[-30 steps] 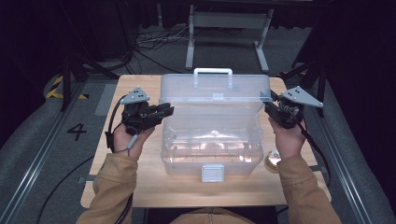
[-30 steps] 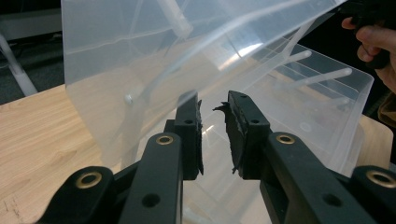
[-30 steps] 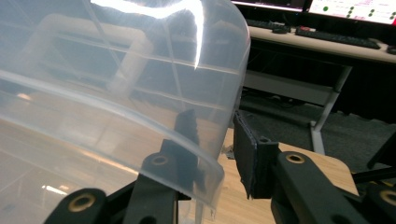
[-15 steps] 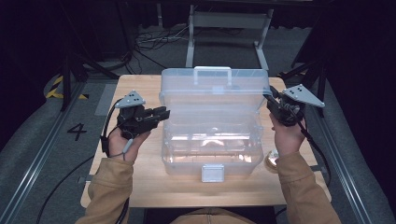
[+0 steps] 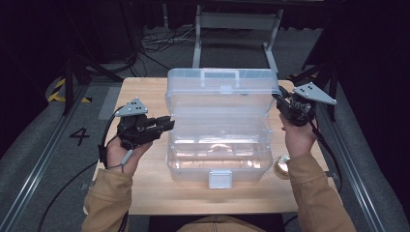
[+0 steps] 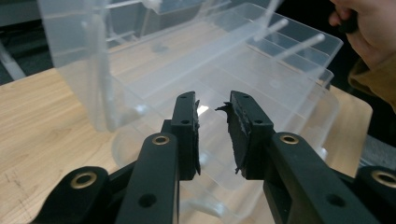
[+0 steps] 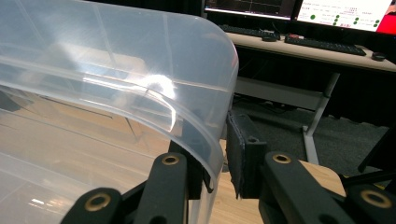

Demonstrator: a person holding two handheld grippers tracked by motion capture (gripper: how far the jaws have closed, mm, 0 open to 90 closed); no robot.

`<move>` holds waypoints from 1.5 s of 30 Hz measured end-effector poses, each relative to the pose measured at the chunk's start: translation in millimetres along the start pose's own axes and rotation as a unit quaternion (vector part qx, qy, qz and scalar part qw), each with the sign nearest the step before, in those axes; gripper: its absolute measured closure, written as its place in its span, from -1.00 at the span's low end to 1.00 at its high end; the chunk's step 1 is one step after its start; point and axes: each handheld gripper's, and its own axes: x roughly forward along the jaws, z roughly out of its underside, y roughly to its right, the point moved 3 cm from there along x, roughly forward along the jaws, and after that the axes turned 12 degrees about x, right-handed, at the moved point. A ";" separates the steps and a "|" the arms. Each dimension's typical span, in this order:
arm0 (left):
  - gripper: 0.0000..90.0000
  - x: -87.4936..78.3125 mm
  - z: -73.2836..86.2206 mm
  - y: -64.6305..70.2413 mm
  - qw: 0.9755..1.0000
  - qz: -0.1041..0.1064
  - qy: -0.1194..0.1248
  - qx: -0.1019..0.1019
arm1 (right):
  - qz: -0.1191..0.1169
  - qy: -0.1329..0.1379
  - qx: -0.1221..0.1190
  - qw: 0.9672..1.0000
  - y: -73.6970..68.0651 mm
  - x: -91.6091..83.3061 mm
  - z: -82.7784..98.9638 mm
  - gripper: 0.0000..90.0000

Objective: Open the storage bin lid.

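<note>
A clear plastic toolbox (image 5: 217, 159) stands open on the wooden table (image 5: 145, 92), its lid (image 5: 220, 92) raised nearly upright with the handle on top. At the lid's right edge, my right gripper (image 5: 279, 99) is shut on the curved rim (image 7: 205, 107); its jaws (image 7: 217, 135) closed further within the last second. My left gripper (image 5: 169, 123) hovers just off the box's left side and points into it. Its jaws (image 6: 212, 105) have just been opening and hold nothing. The inner trays (image 6: 261, 70) lie beyond them.
A white latch (image 5: 218, 179) hangs at the box's front. A small round shiny object (image 5: 282, 166) lies on the table by the right wrist. Behind the table stand a metal frame (image 5: 237, 21) and floor cables. A desk with keyboards (image 7: 308, 44) lies farther off.
My left gripper has drawn back a little from the box's left wall. The right gripper stays at the lid's right edge.
</note>
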 end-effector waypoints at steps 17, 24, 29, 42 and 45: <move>0.55 1.9 7.5 33.9 0.995 0.061 -0.064 0.043 | 0.001 -0.001 0.001 1.000 0.2 7.4 -5.5 0.72; 0.52 5.9 13.5 39.6 0.992 0.083 -0.084 0.047 | 0.004 -0.004 -0.005 1.000 0.0 10.7 -8.9 0.72; 0.49 13.4 19.3 42.0 0.989 0.098 -0.101 0.045 | 0.006 -0.005 -0.008 1.000 0.2 12.6 -10.1 0.72; 0.46 38.1 32.1 50.0 0.978 0.134 -0.147 0.061 | 0.003 -0.006 -0.008 1.000 1.0 14.3 -10.8 0.71; 0.45 43.5 35.2 52.4 0.975 0.145 -0.156 0.062 | 0.002 -0.007 -0.008 1.000 1.3 14.3 -10.9 0.71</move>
